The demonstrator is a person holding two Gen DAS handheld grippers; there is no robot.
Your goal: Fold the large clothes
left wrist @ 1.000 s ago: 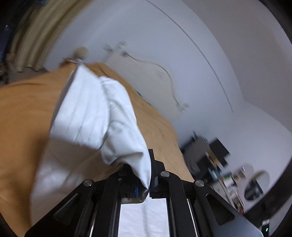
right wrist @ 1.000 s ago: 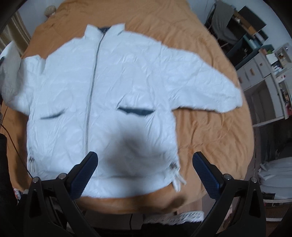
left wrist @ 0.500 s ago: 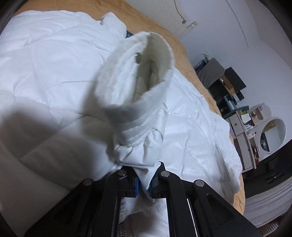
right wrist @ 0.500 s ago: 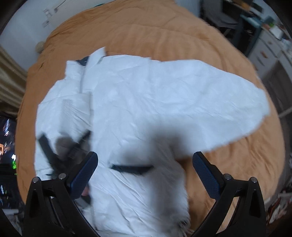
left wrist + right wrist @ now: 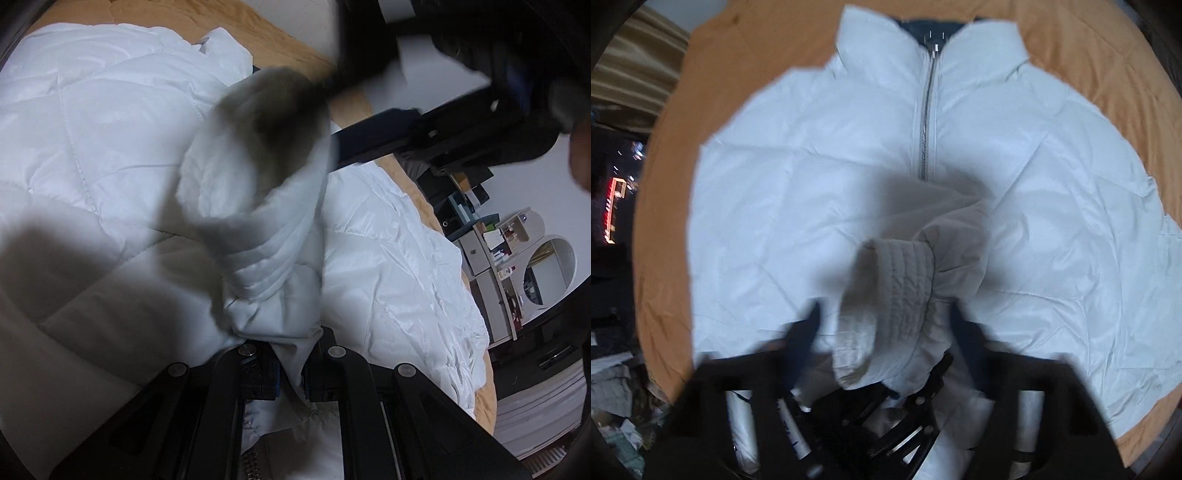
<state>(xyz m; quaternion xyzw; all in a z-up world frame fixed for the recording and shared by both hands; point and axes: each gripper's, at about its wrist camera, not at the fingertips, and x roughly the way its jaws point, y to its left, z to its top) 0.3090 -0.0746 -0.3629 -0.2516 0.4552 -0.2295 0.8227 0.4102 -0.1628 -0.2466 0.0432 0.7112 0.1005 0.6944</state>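
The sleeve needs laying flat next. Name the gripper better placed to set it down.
Left. The left gripper is shut on the white quilted sleeve over the white puffer jacket's front. The right gripper only straddles the ribbed cuff, jaws closing, nothing gripped yet.

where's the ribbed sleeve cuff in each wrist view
Left wrist view: the ribbed sleeve cuff stands up at centre, its opening shadowed and blurred, just above the left tool, which pinches the sleeve fabric below it.
Right wrist view: the cuff sits low at centre, between the blurred fingers of the right tool, which are closing around it.
Shared landmark: the white jacket spread on the orange bedcover.
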